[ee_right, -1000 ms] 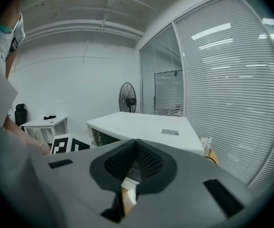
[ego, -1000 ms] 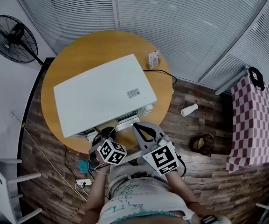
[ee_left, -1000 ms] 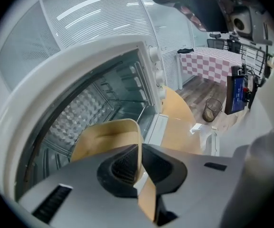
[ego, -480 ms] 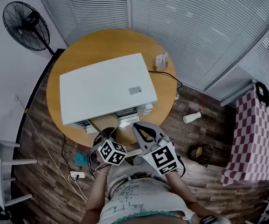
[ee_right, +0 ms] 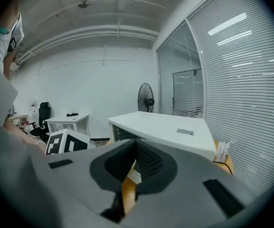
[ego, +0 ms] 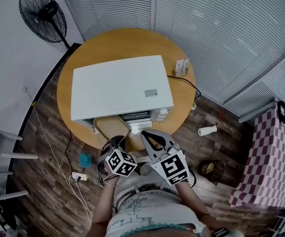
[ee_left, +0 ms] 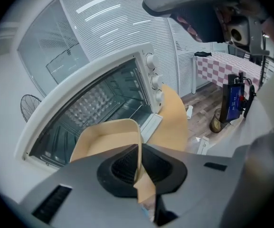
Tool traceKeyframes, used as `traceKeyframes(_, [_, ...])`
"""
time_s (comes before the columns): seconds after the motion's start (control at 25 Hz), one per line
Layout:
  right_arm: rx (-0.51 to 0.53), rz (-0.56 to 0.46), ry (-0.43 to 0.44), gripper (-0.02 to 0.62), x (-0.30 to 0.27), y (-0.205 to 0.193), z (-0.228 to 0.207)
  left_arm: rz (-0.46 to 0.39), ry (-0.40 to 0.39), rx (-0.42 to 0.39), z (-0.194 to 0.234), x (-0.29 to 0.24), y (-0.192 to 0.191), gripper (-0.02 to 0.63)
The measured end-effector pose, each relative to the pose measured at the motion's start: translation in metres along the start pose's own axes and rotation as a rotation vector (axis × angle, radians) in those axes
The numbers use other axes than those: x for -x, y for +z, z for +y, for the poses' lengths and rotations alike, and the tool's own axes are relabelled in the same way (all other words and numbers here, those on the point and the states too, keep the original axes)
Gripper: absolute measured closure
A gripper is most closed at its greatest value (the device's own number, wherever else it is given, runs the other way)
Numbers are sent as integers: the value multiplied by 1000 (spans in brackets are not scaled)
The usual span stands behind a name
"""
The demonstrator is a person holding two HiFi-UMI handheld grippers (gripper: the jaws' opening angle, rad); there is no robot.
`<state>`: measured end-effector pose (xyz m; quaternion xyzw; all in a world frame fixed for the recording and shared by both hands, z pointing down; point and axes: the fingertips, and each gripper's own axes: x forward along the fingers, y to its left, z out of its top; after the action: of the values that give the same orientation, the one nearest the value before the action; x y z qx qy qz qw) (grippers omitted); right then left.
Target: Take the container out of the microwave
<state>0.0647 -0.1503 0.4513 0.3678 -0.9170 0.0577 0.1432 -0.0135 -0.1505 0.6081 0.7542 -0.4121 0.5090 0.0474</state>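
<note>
Left gripper (ego: 116, 143), lower centre: jaws clamped on the near rim of the tan container (ego: 111, 127), which lies just below the white microwave (ego: 120, 90) at its open front, over the round table (ego: 127, 41) edge. Right gripper (ego: 150, 135), just beside: jaws together, empty.

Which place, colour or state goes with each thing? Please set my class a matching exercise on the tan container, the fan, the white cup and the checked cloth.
Things:
1. container
2. fan
3. cup
4. checked cloth

Place, colour or state:
A. lies on its side on the wooden floor
B. rim clamped in the left gripper, in front of the open microwave
C. red and white squares
D. stands by the white wall

Pairs: 1-B, 2-D, 3-A, 4-C.
</note>
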Motion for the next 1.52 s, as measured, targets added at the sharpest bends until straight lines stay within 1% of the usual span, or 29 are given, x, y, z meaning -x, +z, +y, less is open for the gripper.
traceKeyframes(0.24, [22,10,58,601,-8,0,11,11,22,46,0,7,-9,575])
traceKeyframes(0.48, [43,23,79,601,-11,3,19,1,26,70,-2,12,-12,575])
traceKeyframes(1.0, [38,32,29,601,-15,4,34,-23,-1,27,-1,27,-20,575])
traceKeyframes(1.24, [44,34,16,601,-15,9,49,-45,-21,16,-1,35,-27,575])
traceKeyframes(1.52, [42,41,-18,601,-11,7,56,-54,-41,12,-4,39,-36,575])
